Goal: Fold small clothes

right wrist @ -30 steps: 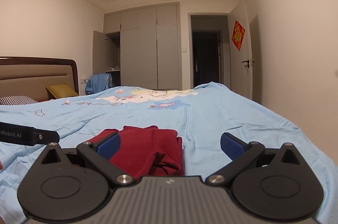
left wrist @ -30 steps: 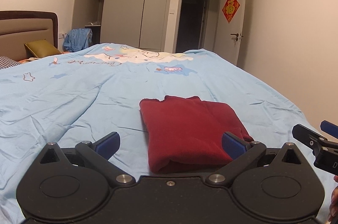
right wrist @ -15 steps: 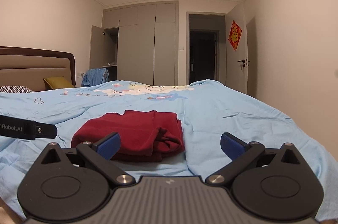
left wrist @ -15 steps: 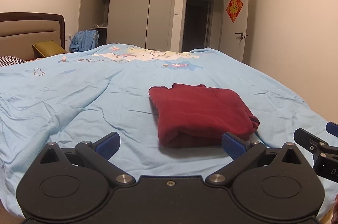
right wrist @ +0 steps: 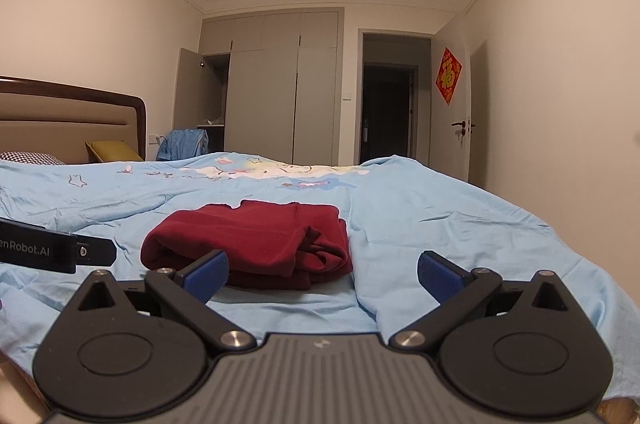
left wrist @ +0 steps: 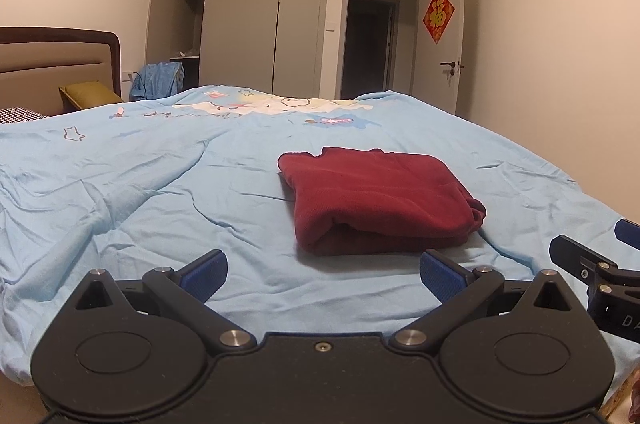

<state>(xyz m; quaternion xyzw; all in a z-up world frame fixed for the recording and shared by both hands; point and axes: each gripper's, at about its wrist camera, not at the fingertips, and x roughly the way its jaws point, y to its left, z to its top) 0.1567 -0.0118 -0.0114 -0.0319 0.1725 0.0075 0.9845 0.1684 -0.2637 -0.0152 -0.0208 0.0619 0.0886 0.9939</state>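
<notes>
Left wrist view: folded red garment (left wrist: 380, 196) lies on the bed (left wrist: 120, 184), ahead of both grippers and touched by neither.

Garment's long axis runs near to far, rolled fold edge nearest. Left gripper (left wrist: 322, 274): fingers apart, empty; garment sits ahead, slightly right of centre. Right gripper (right wrist: 322, 274): fingers apart, empty; garment sits ahead-left, behind the left fingertip (right wrist: 208, 272). Judged equally near; folding appears complete.

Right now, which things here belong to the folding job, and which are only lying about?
Job:
red garment, folded on the blue bedspread
left gripper, open
right gripper, open

Lying about:
yellow pillow
blue cloth by the wardrobe
</notes>
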